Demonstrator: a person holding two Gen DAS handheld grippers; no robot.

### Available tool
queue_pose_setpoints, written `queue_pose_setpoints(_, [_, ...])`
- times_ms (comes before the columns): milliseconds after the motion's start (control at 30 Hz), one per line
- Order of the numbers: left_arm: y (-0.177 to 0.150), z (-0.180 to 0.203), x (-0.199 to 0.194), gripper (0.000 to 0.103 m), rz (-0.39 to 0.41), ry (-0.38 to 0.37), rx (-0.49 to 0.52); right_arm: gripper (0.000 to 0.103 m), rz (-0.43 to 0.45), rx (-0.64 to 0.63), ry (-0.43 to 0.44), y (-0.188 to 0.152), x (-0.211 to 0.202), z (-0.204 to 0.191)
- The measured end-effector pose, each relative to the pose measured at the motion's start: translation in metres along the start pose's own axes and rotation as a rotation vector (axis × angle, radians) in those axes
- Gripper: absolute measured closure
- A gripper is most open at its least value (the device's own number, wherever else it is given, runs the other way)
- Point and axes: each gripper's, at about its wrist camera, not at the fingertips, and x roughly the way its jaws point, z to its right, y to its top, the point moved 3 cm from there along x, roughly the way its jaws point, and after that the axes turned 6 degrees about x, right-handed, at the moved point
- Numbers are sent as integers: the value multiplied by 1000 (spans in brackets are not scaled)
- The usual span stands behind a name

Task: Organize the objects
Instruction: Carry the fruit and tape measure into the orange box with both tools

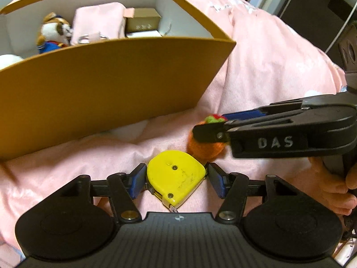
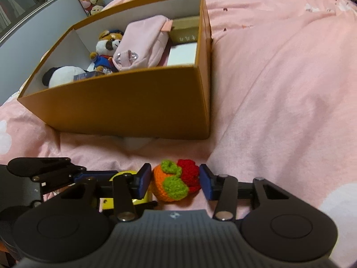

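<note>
Two grippers work: left gripper (image 1: 176, 179) fingers straddle the yellow tape measure (image 1: 176, 178); only the right view shows right gripper (image 2: 175, 181) fingers spread around the crochet fruit (image 2: 176, 182), the box (image 2: 125, 109) at 12 o'clock.

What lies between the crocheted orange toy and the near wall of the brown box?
Only bare pink bedding. The right wrist view shows that stretch between the crocheted toy and the brown box with nothing on it.

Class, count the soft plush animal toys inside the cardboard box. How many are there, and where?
2. A brown-and-white dog plush leans against the pink pouch; a black-and-white plush lies at the box's left end. Others may be hidden beneath.
</note>
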Motion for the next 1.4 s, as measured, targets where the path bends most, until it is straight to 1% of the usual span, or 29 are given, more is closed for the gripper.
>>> queue_pose_setpoints(100, [1,-3,-16,34,27,6,-32,55,39,-24,-21,3,-14,-3])
queue_pose_setpoints(300, [16,-3,-60,34,131,25,-70,55,111,-66,-17,13,-49,-14])
queue_pose_setpoints(433, [30,-6,-91,34,212,60,-77,55,148,-99,23,21,-73,-26])
queue_pose_setpoints(500, [40,-13,-103,34,233,89,-89,55,172,-121,47,29,-83,-35])
queue_pose_setpoints(567, [50,-23,-108,34,248,101,-99,55,196,-148,68,37,-91,-45])
queue_pose_setpoints(633, [59,-35,-115,34,243,124,-98,55,213,-170,92,48,-95,-55])
queue_pose_setpoints(767, [78,-58,-127,34,222,167,-37,55,229,-238,125,72,-89,-78])
queue_pose_setpoints(833, [89,-73,-131,34,191,182,8,55,226,-275,126,84,-80,-91])
queue_pose_setpoints(900, [103,-87,-133,34,151,207,81,55,214,-304,145,96,-69,-103])
queue_pose_setpoints(967, [115,-101,-130,34,104,229,146,55,198,-325,161,105,-60,-113])
queue_pose_setpoints(1067, [128,-120,-121,34,36,268,200,55,188,-359,169,119,-43,-130])
queue_pose_setpoints(1167, [132,-130,-110,34,2,285,261,55,181,-400,182,131,-27,-145])
queue_pose_setpoints(1233, [136,-138,-98,34,-20,324,294,55,176,-415,193,136,-17,-152])
queue_pose_setpoints(1267, [137,-143,-93,34,-33,331,305,55,171,-436,189,139,-10,-156])
queue_pose_setpoints(1367, [139,-157,-81,34,-60,325,308,55,166,-483,175,143,9,-163])
queue_pose_setpoints(1400, [139,-158,-77,34,-68,335,331,55,161,-494,178,145,14,-163])
